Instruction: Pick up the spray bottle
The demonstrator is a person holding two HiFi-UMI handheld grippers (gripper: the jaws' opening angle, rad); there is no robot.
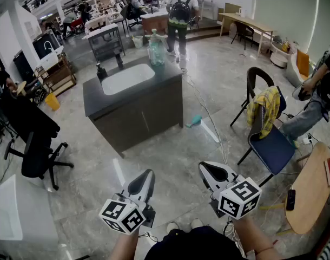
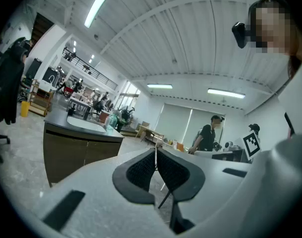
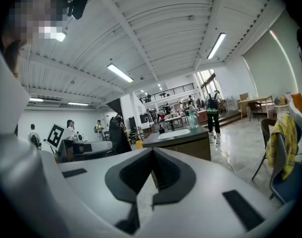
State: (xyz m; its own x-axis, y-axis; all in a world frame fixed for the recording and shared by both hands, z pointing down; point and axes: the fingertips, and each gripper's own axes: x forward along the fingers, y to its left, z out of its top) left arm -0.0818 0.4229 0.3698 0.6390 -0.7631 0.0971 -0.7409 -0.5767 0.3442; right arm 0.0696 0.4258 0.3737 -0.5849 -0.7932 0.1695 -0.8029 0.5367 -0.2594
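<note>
The spray bottle [image 1: 156, 49], pale green and see-through, stands upright on the far right corner of a dark counter [image 1: 133, 93] with a white sink [image 1: 127, 78]. It also shows small in the left gripper view as the bottle [image 2: 110, 123] and in the right gripper view as the bottle [image 3: 193, 119]. Both grippers hover low near me, far short of the counter. My left gripper [image 1: 149, 173] is shut with nothing between its pads [image 2: 141, 170]. My right gripper [image 1: 206, 167] is shut and empty too, its pads [image 3: 168, 172] meeting.
A black office chair [image 1: 38, 150] stands left of the counter. On the right are a chair draped in yellow cloth [image 1: 265, 110] and a round wooden table [image 1: 311, 191]. A teal item [image 1: 195, 122] and a cable lie on the floor. A person with a backpack [image 1: 180, 15] stands beyond the counter.
</note>
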